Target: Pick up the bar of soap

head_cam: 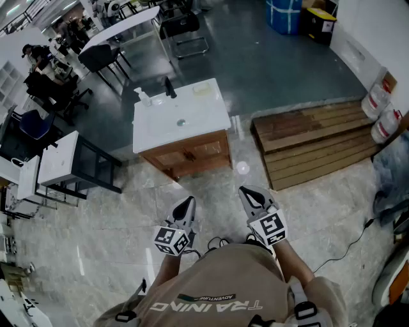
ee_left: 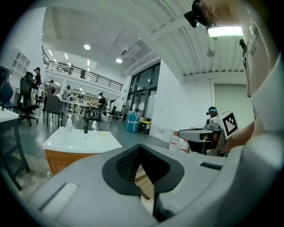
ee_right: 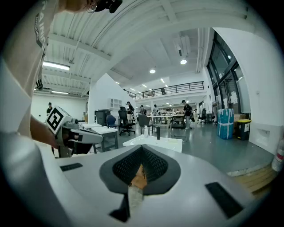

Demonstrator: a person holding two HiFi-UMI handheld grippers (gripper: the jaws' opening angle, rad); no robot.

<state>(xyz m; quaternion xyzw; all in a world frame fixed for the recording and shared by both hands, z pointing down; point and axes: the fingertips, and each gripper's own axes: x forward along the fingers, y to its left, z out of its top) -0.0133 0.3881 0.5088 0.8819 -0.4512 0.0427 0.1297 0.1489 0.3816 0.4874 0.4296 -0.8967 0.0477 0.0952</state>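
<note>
The bar of soap (head_cam: 202, 89) lies near the far right corner of the white washstand top (head_cam: 192, 121), right of the black tap (head_cam: 169, 87) and pump bottle (head_cam: 144, 97), well apart from the left gripper (head_cam: 186, 200) and right gripper (head_cam: 246, 191), both with jaws closed together on nothing.

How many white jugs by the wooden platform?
2. One jug stands by the wall at the right end of the wooden platform; the other jug is right beside it, nearer the person. More may be hidden past the frame edge.
</note>
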